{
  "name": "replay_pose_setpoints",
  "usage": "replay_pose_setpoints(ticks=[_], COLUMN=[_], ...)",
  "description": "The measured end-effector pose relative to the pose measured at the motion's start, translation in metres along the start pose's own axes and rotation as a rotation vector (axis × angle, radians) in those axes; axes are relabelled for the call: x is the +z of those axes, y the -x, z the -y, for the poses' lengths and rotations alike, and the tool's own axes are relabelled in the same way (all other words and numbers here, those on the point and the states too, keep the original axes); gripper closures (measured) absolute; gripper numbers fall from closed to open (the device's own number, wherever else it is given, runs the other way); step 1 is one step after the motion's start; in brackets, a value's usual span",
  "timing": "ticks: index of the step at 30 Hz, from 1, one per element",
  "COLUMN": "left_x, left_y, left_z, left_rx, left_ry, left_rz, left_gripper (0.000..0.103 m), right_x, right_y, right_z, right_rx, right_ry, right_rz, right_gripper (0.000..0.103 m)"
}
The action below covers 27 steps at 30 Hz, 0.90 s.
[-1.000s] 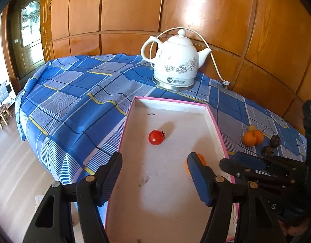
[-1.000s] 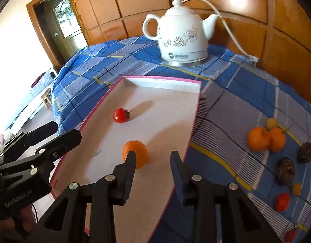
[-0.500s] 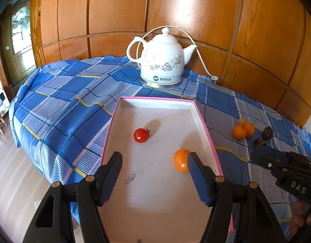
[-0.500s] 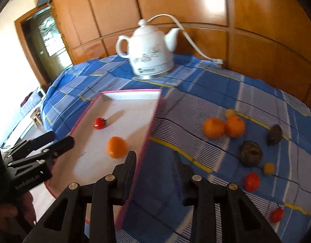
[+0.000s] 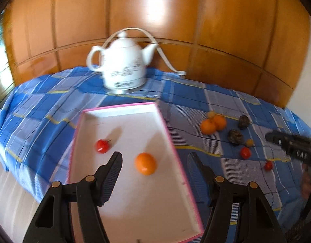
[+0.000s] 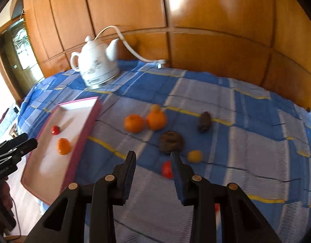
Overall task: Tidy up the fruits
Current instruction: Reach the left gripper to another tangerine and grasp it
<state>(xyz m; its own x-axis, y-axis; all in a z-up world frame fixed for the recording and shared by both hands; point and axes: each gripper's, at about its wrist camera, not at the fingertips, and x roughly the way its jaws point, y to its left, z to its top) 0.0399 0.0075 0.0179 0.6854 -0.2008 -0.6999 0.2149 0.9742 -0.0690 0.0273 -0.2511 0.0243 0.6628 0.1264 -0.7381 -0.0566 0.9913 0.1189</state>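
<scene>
A pink-rimmed white tray (image 5: pixel 171 141) (image 6: pixel 88 125) lies on the blue checked cloth and holds a red tomato (image 5: pixel 102 146) (image 6: pixel 55 130) and an orange (image 5: pixel 145 163) (image 6: pixel 63 146). My left gripper (image 5: pixel 155 162) is open and empty above the tray's near end. My right gripper (image 6: pixel 153 163) is open and empty over the cloth, just before a red tomato (image 6: pixel 167 169). Loose fruit lies right of the tray: two oranges (image 6: pixel 133 123) (image 6: pixel 156 120), two dark wrinkled fruits (image 6: pixel 171 142) (image 6: pixel 204 121) and small yellow fruits (image 6: pixel 194 156).
A white electric kettle (image 5: pixel 123 68) (image 6: pixel 95 64) with a cord stands at the back of the table, before a wooden panel wall. Another small tomato (image 5: pixel 268 165) lies near the table's right side. The table edge drops to the floor on the left.
Both grippers have swung to the right. The right gripper has left the tray and now hangs over the loose fruit. Its jaws are wider apart. The orange stays in the tray.
</scene>
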Motion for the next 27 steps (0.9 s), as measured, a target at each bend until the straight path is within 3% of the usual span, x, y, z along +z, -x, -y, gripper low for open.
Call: replay_pose_setpoints(ticks=[6,15,27], left_x=[0.022,0.047,0.058], left_y=[-0.031,-0.086,-0.149], left_z=[0.032,0.083,0.115], left_rx=[-0.101,-0.173,-0.148], left_ry=[-0.071,-0.184,-0.243], left_rz=[-0.076,-0.155,-0.237], left_gripper=[0.036,0.036,0.036], right_x=[0.013,0.034,0.021], right_y=[0.019,0.03,-0.003], right_z=[0.038,0.097,0.164], right_rx=[-0.053,-0.106,-0.084], right_ry=[-0.012,-0.043,-0.196], right_rz=[0.024,0.049,-0.023], right_gripper=[0.067,0.067,0.067])
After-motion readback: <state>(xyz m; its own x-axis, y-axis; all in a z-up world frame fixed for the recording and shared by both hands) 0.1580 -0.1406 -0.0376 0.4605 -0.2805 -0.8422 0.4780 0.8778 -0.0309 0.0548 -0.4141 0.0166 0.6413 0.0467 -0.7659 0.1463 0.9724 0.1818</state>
